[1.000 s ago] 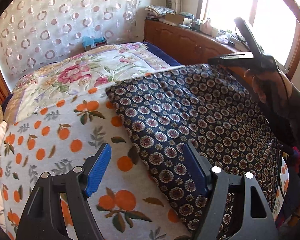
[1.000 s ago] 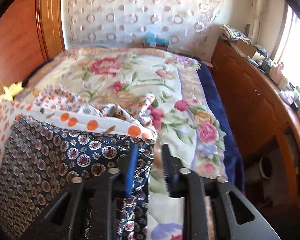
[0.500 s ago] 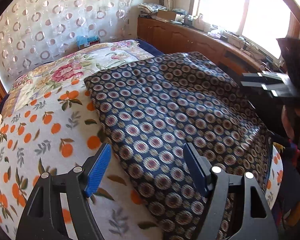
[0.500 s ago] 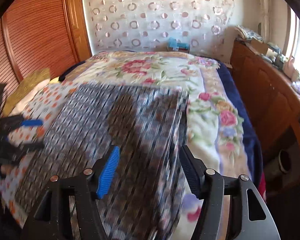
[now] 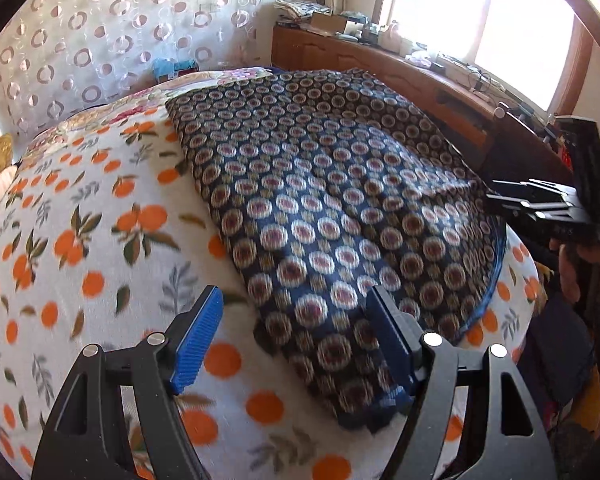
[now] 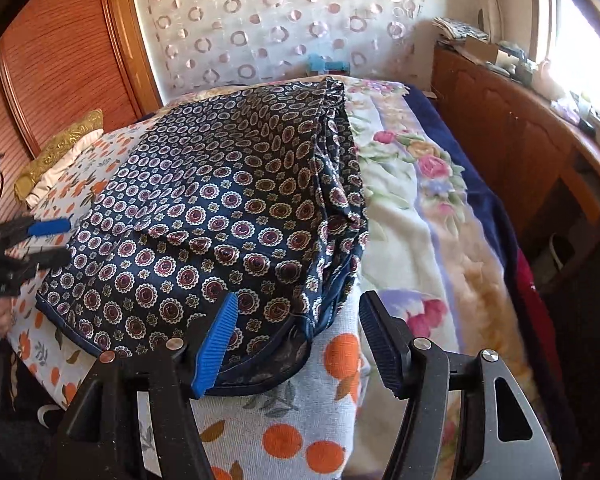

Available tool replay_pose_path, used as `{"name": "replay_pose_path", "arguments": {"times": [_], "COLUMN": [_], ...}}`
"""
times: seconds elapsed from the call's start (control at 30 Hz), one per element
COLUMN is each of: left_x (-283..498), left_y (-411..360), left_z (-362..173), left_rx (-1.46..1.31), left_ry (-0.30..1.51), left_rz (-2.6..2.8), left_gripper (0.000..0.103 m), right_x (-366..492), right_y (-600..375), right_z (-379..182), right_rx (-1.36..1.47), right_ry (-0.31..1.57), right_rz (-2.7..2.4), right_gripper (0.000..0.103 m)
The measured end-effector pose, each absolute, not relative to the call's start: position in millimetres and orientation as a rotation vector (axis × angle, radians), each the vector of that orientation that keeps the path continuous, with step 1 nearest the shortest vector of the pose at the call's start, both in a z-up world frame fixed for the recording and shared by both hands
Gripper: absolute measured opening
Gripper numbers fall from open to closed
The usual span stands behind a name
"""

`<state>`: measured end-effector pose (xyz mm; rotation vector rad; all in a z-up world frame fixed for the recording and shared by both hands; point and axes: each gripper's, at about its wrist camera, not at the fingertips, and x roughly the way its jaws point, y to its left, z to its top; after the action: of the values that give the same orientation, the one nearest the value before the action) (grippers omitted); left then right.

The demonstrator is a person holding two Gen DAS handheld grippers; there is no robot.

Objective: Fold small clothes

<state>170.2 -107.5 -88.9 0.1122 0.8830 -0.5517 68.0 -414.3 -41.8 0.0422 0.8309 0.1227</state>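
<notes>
On a bed covered by an orange-fruit print blanket (image 5: pixel 100 248), a dark navy garment (image 5: pixel 332 208) patterned with small round medallions lies spread out, apparently already doubled over, since layered edges show along its right side in the right wrist view. It rests on the fruit blanket, with a floral bedspread (image 6: pixel 416 208) beside it toward a wooden sideboard (image 6: pixel 512 132) under the window. The left gripper (image 5: pixel 296 344) hovers low over the garment's near left corner, its jaws spread wide and holding nothing. The right gripper (image 6: pixel 296 340) sits over the near right corner, jaws likewise spread and empty, with the cloth's hem just ahead of its blue pad. Each gripper is also visible at the edge of the other's view. Judging from this, one fold looks finished and released, and the step in hand is setting up the next. That move likely calls for each gripper to close on a corner through all layers, then carry the edge across evenly so the slippery-looking fabric does not slide or bunch.
</notes>
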Motion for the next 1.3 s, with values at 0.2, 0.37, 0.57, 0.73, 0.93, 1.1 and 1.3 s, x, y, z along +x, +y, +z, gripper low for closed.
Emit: {"name": "replay_pose_path", "arguments": {"times": [0.2, 0.37, 0.57, 0.73, 0.93, 1.1, 1.3], "left_x": [163.8, 157.9, 149.9, 151.1, 149.3, 147.2, 138.4], "left_y": [-104.1, -109.5, -116.7, -118.6, -122.1, -121.0, -106.7], "left_z": [-94.9, -99.0, -100.1, -99.5, -99.0, -91.3, -57.8], "left_rx": [0.080, 0.107, 0.122, 0.117, 0.122, 0.105, 0.036], "left_ry": [0.900, 0.887, 0.860, 0.860, 0.865, 0.847, 0.782], "left_rz": [-0.538, -0.506, -0.497, -0.481, -0.496, -0.534, -0.578], "left_gripper": [0.067, 0.064, 0.052, 0.040, 0.012, 0.005, 0.004], "right_x": [97.6, 102.9, 95.2, 92.5, 88.5, 86.3, 65.2], "right_y": [-413.6, -413.1, -398.7, -398.2, -385.1, -381.6, -393.2], "right_z": [-58.3, -65.9, -62.0, -60.0, -54.3, -54.3, -30.2], "right_rx": [0.097, 0.130, 0.060, 0.065, 0.002, 0.008, 0.067], "right_ry": [0.849, 0.847, 0.824, 0.820, 0.798, 0.797, 0.745], "right_rz": [0.097, 0.095, 0.067, 0.032, 0.013, 0.051, 0.112], "right_gripper": [0.065, 0.065, 0.060, 0.049, 0.009, 0.004, 0.003]}}
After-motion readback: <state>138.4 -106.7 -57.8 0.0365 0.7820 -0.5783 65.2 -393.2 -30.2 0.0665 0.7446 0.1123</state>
